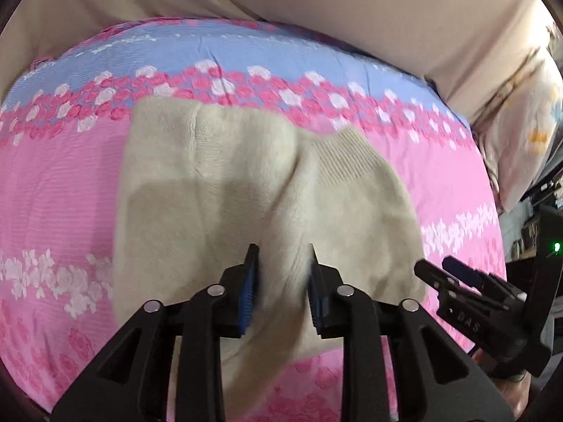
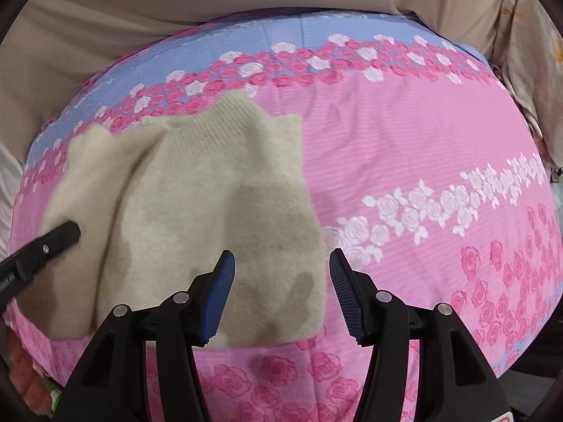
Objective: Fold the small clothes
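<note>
A small cream knitted garment (image 1: 246, 183) lies folded on the pink flowered bedspread (image 1: 63, 190), with a ribbed band (image 1: 337, 154) at its far right. My left gripper (image 1: 283, 251) is open, its blue-padded fingers hovering over the garment's near part. In the right wrist view the garment (image 2: 197, 204) lies left of centre. My right gripper (image 2: 281, 258) is open and empty above the garment's near right corner. The right gripper also shows in the left wrist view (image 1: 436, 269), beside the garment's right edge. A left fingertip (image 2: 67, 232) shows over the garment's left side.
The bedspread has a blue band with pink roses (image 2: 316, 45) at the far side. Beige sheets (image 1: 352, 7) lie beyond it. A pale printed pillow (image 1: 524, 123) sits at the right. Dark furniture with a green light (image 1: 556, 246) stands past the bed's right edge.
</note>
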The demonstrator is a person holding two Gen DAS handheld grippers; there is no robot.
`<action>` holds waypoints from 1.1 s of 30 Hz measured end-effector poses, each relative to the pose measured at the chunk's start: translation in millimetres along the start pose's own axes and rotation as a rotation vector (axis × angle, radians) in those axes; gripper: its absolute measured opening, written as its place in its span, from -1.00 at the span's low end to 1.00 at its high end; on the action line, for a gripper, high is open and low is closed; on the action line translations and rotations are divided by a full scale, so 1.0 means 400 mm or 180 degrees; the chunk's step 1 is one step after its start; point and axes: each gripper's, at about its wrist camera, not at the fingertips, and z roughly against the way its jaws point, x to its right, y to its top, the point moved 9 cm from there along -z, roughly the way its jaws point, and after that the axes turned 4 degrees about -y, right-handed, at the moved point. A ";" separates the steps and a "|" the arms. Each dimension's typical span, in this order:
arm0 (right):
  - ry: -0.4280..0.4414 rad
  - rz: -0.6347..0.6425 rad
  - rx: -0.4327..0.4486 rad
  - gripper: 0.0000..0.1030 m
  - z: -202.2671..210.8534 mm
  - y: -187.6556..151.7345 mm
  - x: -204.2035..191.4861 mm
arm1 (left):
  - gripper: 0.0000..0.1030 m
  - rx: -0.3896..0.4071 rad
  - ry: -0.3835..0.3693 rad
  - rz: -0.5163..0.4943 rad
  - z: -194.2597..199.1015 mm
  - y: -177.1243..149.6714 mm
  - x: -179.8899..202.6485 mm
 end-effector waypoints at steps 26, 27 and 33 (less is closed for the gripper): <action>0.1866 0.0491 -0.0635 -0.66 0.069 0.065 -0.561 | 0.64 0.0821 0.0488 0.1087 0.351 -0.087 -0.421; 0.2030 0.0508 -0.0476 -0.67 0.131 0.098 -0.557 | 0.64 0.0836 0.0496 0.1082 0.355 -0.085 -0.422; 0.1733 0.0372 -0.0033 -0.68 0.173 0.156 -0.319 | 0.64 0.0750 0.0446 0.1007 0.329 -0.080 -0.396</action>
